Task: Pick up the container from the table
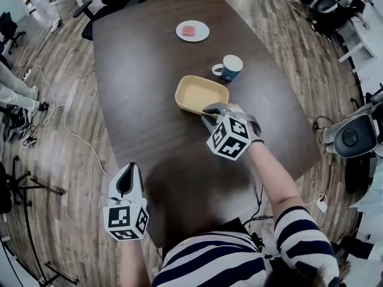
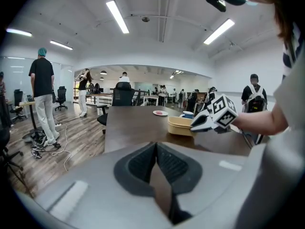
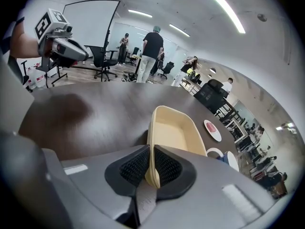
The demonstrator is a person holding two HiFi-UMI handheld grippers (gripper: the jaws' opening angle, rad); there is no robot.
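The cream container point(image 1: 200, 93) sits on the bench point(image 1: 137, 70), its near wall pinched between the right tongs point(image 3: 150, 159). Lift straight and level; the thin rim may slip. The left tongs point(image 2: 156, 151), pressed together and empty, hang well apart.

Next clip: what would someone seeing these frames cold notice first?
The right gripper stands out first, clamped on the near rim of the cream container at the middle of the dark table. The left gripper is shut and empty by the table's near-left edge. Beyond the container sit a blue mug and a white plate.
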